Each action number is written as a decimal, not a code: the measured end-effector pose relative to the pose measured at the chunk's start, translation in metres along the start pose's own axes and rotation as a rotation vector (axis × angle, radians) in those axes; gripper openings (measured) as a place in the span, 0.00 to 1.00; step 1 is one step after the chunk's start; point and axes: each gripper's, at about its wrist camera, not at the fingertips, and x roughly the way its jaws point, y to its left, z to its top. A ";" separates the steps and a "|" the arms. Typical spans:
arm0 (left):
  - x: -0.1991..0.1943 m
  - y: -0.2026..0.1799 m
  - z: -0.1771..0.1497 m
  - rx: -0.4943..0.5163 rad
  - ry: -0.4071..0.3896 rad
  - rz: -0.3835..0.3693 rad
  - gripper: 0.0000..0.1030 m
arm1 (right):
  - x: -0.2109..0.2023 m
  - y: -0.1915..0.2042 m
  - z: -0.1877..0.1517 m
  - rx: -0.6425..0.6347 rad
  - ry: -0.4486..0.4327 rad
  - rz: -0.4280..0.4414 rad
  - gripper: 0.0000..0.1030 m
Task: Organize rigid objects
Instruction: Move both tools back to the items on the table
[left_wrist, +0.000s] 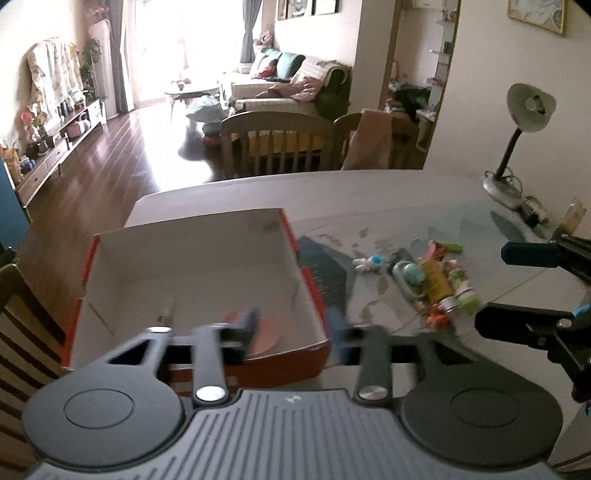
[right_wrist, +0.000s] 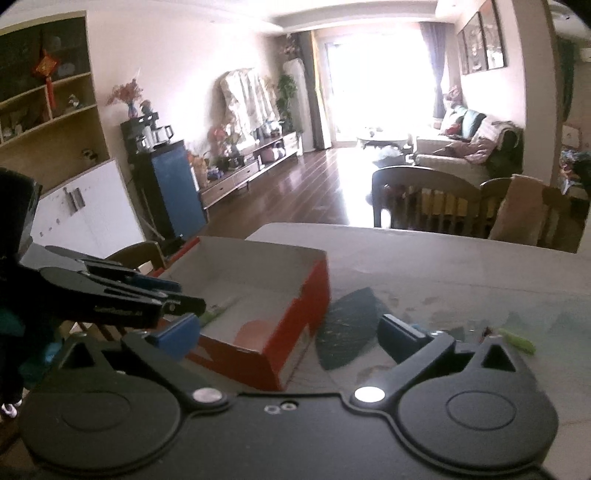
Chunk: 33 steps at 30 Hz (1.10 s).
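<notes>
My left gripper (left_wrist: 291, 325) is spread wide and empty, its left finger over the near edge of the red, white-lined cardboard box (left_wrist: 207, 269). My right gripper (right_wrist: 291, 332) also gapes empty just right of that box. Beyond, to my right, small colourful toys and bottles (left_wrist: 436, 284) lie heaped on the pale tabletop (left_wrist: 388, 195).

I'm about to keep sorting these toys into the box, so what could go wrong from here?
1. The small colourful toys and bottles lie tightly heaped on the glass-topped table, so a grab may catch several or knock some aside.
2. The open red cardboard box sits near the table's corner; a nudge could slide it off.
3. The left gripper and right gripper are close together and could collide.
</notes>
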 end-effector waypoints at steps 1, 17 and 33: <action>0.000 -0.005 -0.001 -0.001 -0.008 -0.002 0.64 | -0.004 -0.004 -0.002 0.002 -0.004 -0.004 1.00; 0.044 -0.088 -0.003 -0.024 -0.018 -0.058 0.72 | -0.042 -0.108 -0.052 0.069 -0.007 -0.158 1.00; 0.116 -0.155 -0.013 -0.026 0.020 -0.036 0.89 | -0.017 -0.193 -0.070 0.129 0.119 -0.214 0.94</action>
